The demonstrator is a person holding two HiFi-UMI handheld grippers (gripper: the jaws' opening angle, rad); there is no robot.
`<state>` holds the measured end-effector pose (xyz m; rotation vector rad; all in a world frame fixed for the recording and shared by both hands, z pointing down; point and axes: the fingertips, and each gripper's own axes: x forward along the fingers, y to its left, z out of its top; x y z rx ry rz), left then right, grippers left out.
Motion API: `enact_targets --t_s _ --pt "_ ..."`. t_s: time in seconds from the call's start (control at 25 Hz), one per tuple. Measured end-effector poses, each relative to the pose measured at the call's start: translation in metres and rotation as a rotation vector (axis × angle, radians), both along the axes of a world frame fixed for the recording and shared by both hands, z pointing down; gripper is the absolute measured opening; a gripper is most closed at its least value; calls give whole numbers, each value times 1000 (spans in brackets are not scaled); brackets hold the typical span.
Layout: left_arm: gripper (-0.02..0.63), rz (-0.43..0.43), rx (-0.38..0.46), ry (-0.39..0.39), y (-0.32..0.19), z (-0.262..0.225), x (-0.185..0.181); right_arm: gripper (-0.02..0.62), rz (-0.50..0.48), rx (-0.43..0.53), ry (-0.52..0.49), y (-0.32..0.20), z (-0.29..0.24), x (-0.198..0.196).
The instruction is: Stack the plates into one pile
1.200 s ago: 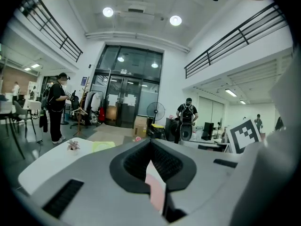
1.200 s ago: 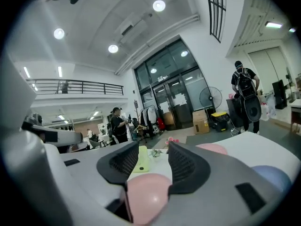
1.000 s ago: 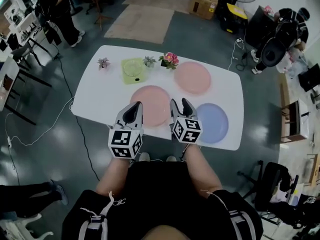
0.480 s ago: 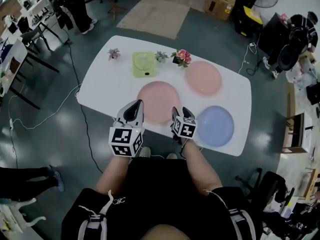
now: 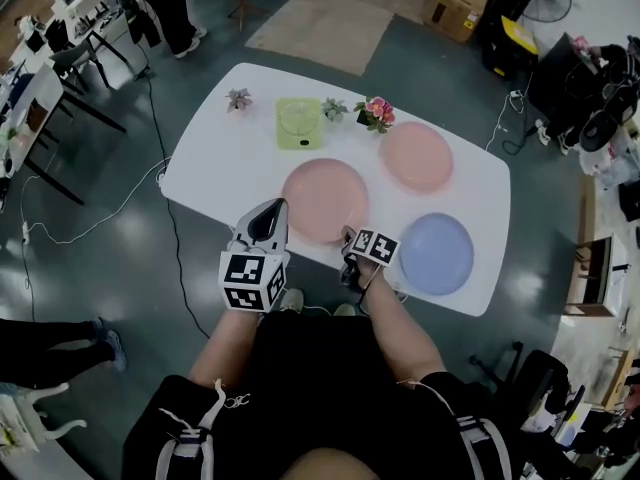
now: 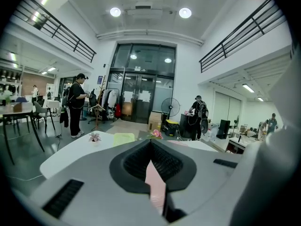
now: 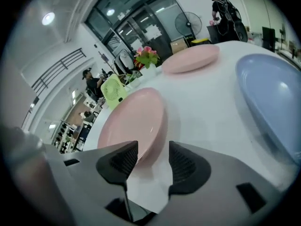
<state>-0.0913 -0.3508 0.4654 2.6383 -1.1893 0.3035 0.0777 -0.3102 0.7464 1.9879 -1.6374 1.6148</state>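
Note:
Three plates lie apart on the white table (image 5: 220, 168): a near pink plate (image 5: 325, 200), a far pink plate (image 5: 417, 156) and a blue plate (image 5: 436, 253) at the right. My right gripper (image 5: 350, 240) is low at the table's front edge, open, with its tips just short of the near pink plate's (image 7: 134, 121) rim. Only table surface shows between its jaws (image 7: 153, 147). The blue plate (image 7: 270, 98) lies to its right. My left gripper (image 5: 268, 216) hovers at the front edge left of that plate, shut and empty (image 6: 151, 142).
Along the table's back edge stand a green desk fan (image 5: 299, 123), a pot of pink flowers (image 5: 376, 112) and two small plants (image 5: 238, 99). People, desks and a cardboard box (image 5: 462, 4) surround the table. Cables run over the floor at the left.
My right gripper has dropped and tipped down toward the near pink plate's front rim. The left gripper has hardly moved. The head view has shifted a little.

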Motion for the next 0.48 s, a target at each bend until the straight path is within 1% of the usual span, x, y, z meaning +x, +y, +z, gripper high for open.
enact_targets --t_s 0.08,0.2,0.24,0.28,0.32,0.48 --pt "12 -5 1 -2 1 -1 -2 201 27 -17 -50 1 4 -2" --pt "12 -12 2 -4 1 -1 -6 186 107 -33 -141 0 8 -2" --pt "12 -15 2 -5 1 -1 -8 162 136 -36 -192 -1 9 -3" --pt "12 -18 3 -5 0 0 -11 108 163 -39 -246 -2 9 -5" --pt "12 -21 3 -6 1 -1 -12 77 187 -44 -290 -2 9 -6" --pt "12 -25 4 -3 5 -4 -16 63 260 -47 -381 6 6 -7"
